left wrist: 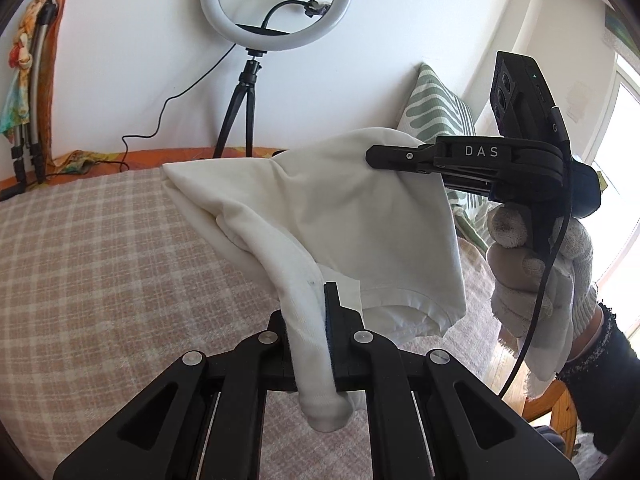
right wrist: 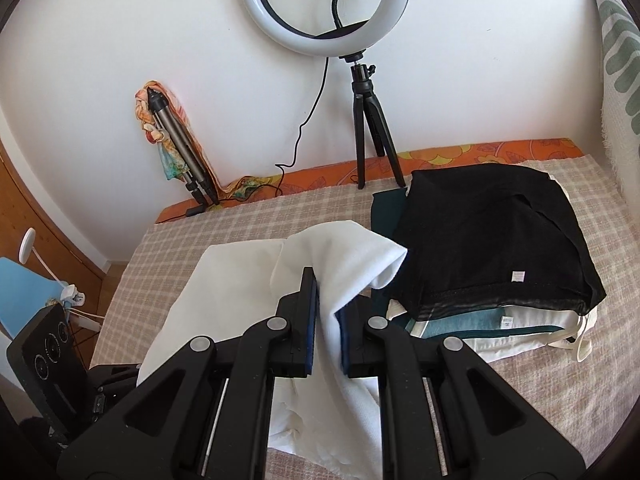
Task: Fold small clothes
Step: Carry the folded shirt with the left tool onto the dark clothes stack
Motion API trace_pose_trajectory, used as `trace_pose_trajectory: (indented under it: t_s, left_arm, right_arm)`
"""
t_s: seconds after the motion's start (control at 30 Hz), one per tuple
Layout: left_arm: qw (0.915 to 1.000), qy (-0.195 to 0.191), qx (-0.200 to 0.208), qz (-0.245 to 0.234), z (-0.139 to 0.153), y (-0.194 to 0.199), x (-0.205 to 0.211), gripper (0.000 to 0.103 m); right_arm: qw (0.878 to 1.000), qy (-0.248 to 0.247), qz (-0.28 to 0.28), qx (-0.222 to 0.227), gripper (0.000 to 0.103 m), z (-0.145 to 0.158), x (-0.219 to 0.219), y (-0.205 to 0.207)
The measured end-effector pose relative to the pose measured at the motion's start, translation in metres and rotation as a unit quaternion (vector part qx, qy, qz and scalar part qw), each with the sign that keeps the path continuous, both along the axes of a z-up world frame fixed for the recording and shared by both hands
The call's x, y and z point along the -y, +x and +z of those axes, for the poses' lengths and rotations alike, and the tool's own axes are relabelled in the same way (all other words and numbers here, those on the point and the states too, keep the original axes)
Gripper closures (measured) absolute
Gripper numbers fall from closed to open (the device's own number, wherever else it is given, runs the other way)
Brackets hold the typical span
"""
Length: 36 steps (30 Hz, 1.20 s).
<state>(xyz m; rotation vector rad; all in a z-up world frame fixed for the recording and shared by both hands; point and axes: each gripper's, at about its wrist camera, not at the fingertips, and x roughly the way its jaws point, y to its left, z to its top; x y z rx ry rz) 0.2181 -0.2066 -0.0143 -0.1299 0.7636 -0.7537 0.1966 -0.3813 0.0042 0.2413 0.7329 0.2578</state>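
- Because the left tool (left wrist: 326, 320) is clamped on only a bunched, rolled edge of the white garment (left wrist: 320, 204), that thick roll could slide out between the pads if the cloth is pulled taut, and the fold would collapse.
- Just beyond, the right tool (right wrist: 326, 312) is closed on another part of the same garment, which hangs lifted between both tools above the checked bed cover (left wrist: 100, 248); an uneven pull would likely skew the edges and leave a crooked fold.
- Part of the garment lies spread on the bed below the right tool, so lowering it carelessly might wrinkle that layer.
- Nearby sits a stack of folded clothes (right wrist: 492, 248), black on top; a swinging corner could brush and disturb it.
- Farther back stands a ring light (right wrist: 326, 4) on a tripod by the wall, at risk only from a wide sweep.
- No containers are visible in either view.
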Motion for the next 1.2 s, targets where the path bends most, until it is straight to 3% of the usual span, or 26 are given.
trace_pose_trajectory:
  t_s: [0.4, 0.57, 0.83, 1.2]
  left_arm:
    - [0.9981, -0.009, 0.045, -0.041, 0.031, 0.055, 0.102, 0.097]
    - [0.9978, -0.014, 0.051, -0.040, 0.034, 0.083, 0.131, 0.097]
    - [0.9984, 0.000, 0.043, -0.036, 0.015, 0.109, 0.154, 0.097]
    - [0.9990, 0.022, 0.026, -0.030, -0.006, 0.120, 0.156, 0.097]
  right_arm:
    - [0.997, -0.024, -0.069, 0.036, 0.093, 0.048, 0.108, 0.040]
    - [0.995, -0.023, -0.085, 0.048, 0.093, 0.055, 0.143, 0.061]
    - [0.995, -0.029, -0.084, 0.036, 0.093, 0.031, 0.170, 0.101]
    - [0.994, -0.047, -0.102, -0.016, 0.092, -0.008, 0.192, 0.139]
